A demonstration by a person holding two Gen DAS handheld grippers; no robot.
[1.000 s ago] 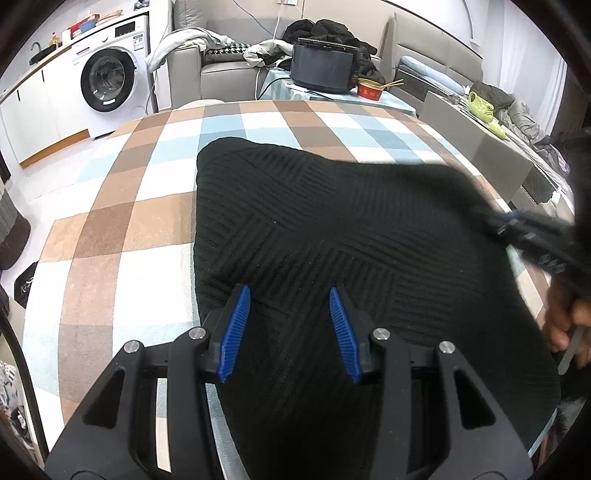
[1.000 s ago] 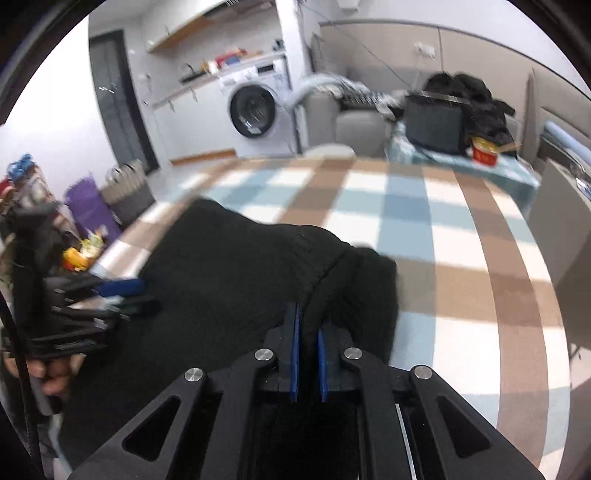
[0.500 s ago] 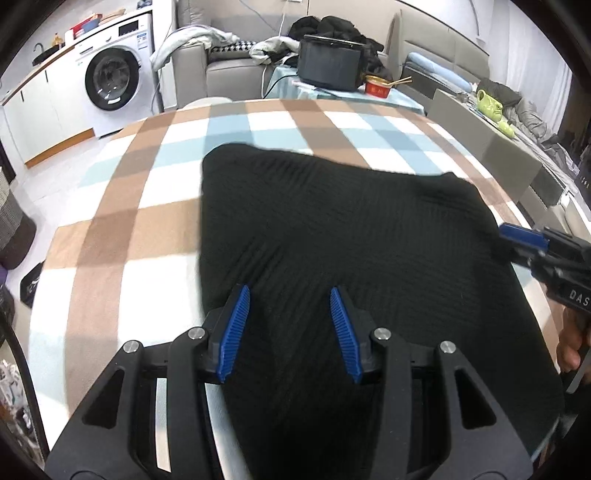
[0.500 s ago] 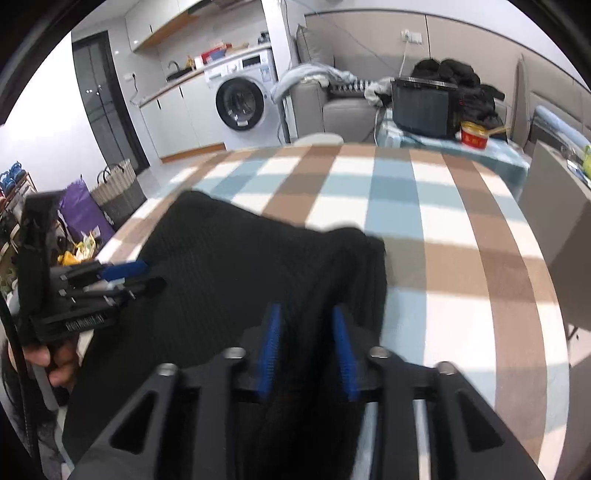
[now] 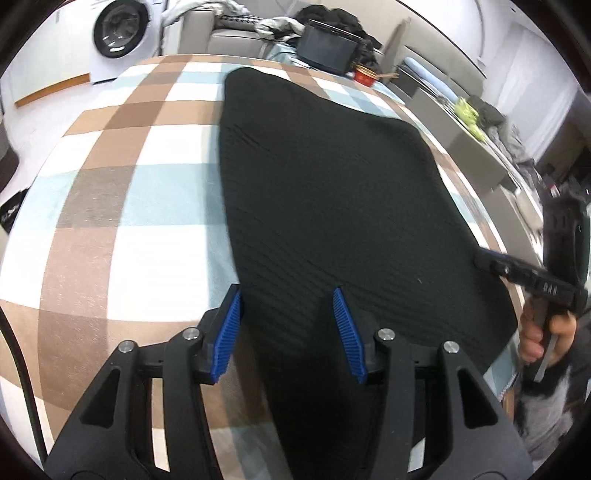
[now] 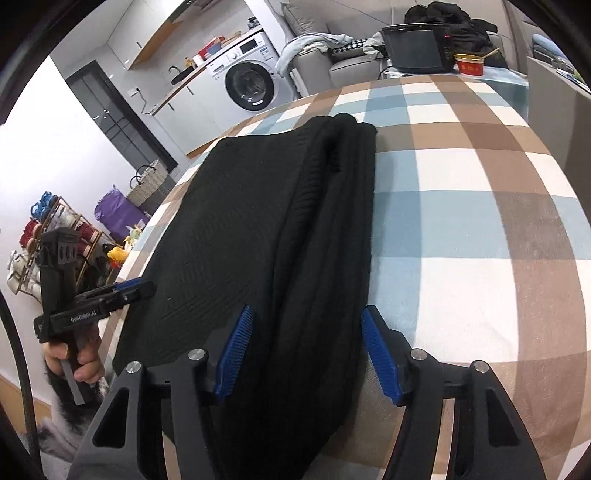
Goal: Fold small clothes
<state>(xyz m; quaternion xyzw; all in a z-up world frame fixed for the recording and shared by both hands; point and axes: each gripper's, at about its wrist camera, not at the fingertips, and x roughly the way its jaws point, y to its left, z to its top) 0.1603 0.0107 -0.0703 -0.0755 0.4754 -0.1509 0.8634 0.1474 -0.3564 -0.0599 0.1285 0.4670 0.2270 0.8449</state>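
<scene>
A black ribbed knit garment lies flat on the checked tablecloth. In the right wrist view the garment shows a folded-over strip with stacked layers along its right edge. My left gripper is open and empty, its blue pads over the garment's near left edge. My right gripper is open and empty, its jaws straddling the folded strip at the near end. The right gripper also shows at the right of the left wrist view; the left gripper shows at the left of the right wrist view.
The table is covered by a brown, blue and white checked cloth. Behind it stand a washing machine, a sofa with clothes, a black box and a red bowl. A shoe rack stands left.
My right gripper opened and let go of the folded edge, which now lies on the garment. My left gripper stayed open and shifted slightly left along the near edge.
</scene>
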